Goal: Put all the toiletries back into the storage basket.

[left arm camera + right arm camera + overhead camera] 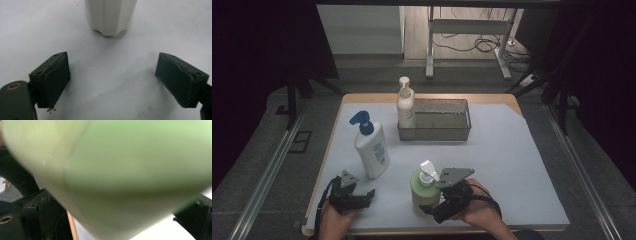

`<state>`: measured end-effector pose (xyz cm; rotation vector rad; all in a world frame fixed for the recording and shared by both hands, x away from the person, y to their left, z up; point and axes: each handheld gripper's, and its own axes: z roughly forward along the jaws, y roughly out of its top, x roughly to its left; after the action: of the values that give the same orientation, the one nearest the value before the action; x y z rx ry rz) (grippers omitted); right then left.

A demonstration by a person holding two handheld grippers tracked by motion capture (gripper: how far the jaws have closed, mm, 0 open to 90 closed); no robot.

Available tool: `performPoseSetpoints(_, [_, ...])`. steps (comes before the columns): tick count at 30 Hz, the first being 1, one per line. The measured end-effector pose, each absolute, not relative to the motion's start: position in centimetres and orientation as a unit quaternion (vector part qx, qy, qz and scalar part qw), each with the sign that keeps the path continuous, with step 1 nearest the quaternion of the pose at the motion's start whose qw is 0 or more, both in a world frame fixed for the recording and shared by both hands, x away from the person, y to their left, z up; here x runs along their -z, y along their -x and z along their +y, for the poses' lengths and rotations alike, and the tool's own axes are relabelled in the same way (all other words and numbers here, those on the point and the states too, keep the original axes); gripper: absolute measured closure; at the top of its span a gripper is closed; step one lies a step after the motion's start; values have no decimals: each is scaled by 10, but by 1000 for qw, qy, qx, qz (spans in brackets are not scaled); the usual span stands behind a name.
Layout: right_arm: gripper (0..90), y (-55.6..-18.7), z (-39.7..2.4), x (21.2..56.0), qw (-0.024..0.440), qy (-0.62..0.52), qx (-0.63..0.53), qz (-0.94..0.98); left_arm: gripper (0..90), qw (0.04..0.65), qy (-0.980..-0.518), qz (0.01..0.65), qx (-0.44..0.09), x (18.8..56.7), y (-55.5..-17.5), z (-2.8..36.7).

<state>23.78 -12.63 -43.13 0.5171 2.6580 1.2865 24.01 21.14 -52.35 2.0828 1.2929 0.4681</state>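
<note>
In the high view, the right gripper [438, 204] sits at the near edge of the table [512, 165], its jaws around the lower body of the green pump bottle [424, 190], which stands upright just to the gripper's left. The left gripper [364, 196] rests further left, jaws apart and bare; the blue-capped white lotion bottle [371, 145] stands just beyond it. Well beyond both grippers, a white pump bottle [405, 105] stands in the left end of a metal mesh basket [452, 131]. In the left gripper view, the jaws stand wide apart over the white table cover, with the white bottle's base [111, 16] ahead, clear of both pads. In the right gripper view, the green bottle [130, 177] fills the space between the jaws, clamped close and blurred.
</note>
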Motion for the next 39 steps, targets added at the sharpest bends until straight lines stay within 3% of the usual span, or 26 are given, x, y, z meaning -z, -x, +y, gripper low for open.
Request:
performPoseSetpoints(7, [105,-236,-117,431,89,-167,-433,882,122,317,-792,491,-178,523,-240,211])
performPoseSetpoints(26, [118,-235,-121,424,99,-180,-423,882,122,317,-791,492,-177,523,-240,211])
performPoseSetpoints(39, [118,-259,-132,407,114,-224,-426,869,122,317,-792,491,-177,523,-240,212])
